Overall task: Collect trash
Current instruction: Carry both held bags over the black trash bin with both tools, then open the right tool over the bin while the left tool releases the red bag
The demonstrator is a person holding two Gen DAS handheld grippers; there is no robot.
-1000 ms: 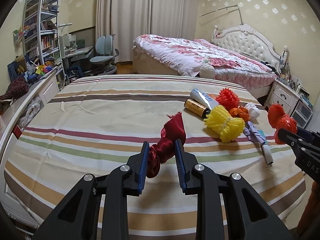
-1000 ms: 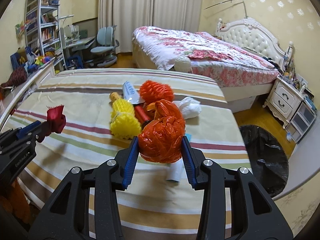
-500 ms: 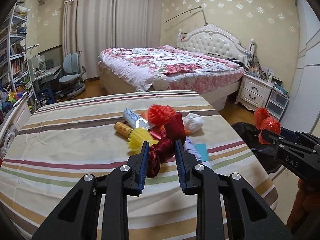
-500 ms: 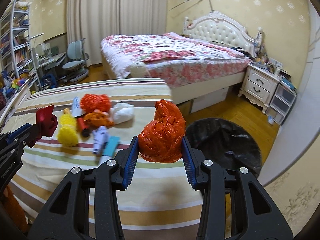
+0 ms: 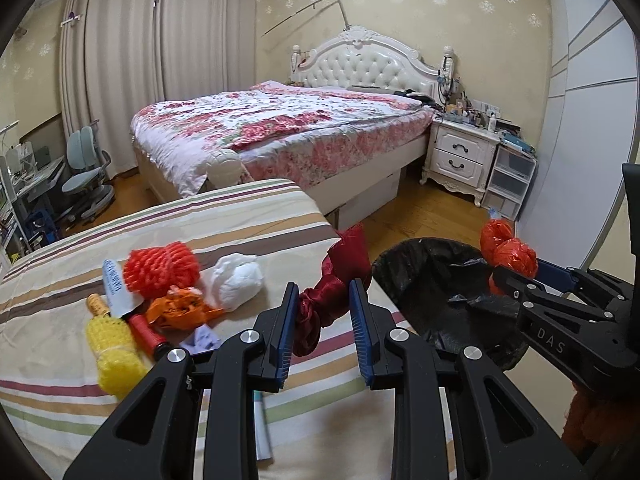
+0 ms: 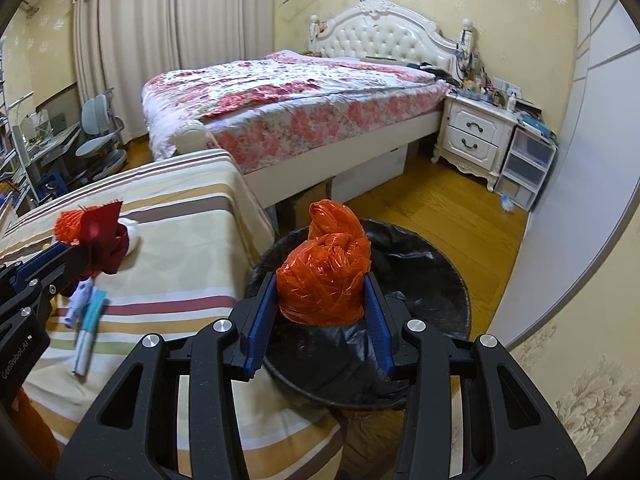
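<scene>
Orange knotted plastic bag (image 6: 325,276) pinched between blue pads of right gripper (image 6: 320,312), held directly above open mouth of black-lined trash bin (image 6: 440,276); same bag seen in left view (image 5: 508,250) at far rim of bin (image 5: 424,280). Dark red twisted cloth (image 5: 332,292) clamped in left gripper (image 5: 325,330), pads pressed on its lower twisted part, frayed end sticking up past fingertips; positioned over striped-cover edge, just beside bin. In right view, same cloth (image 6: 106,236) and left gripper (image 6: 72,254) visible at left, above striped surface. Remaining on striped bedspread (image 5: 200,224): red foam net (image 5: 160,268), white crumpled wad (image 5: 236,280), orange wrapper (image 5: 180,312), yellow foam net (image 5: 112,354), white tube (image 5: 116,288), red cylinder (image 5: 146,332), brown-capped cylinder (image 5: 96,304), all clustered and mostly touching. Light-blue pen-like item (image 6: 90,318) and lilac scrap (image 6: 78,296) near cover edge. Beyond: floral bed (image 5: 288,128) with white tufted headboard (image 5: 360,66), white nightstand (image 5: 460,158), curtains (image 5: 160,60), grey desk chair (image 5: 86,172), wood floor (image 6: 440,208).
</scene>
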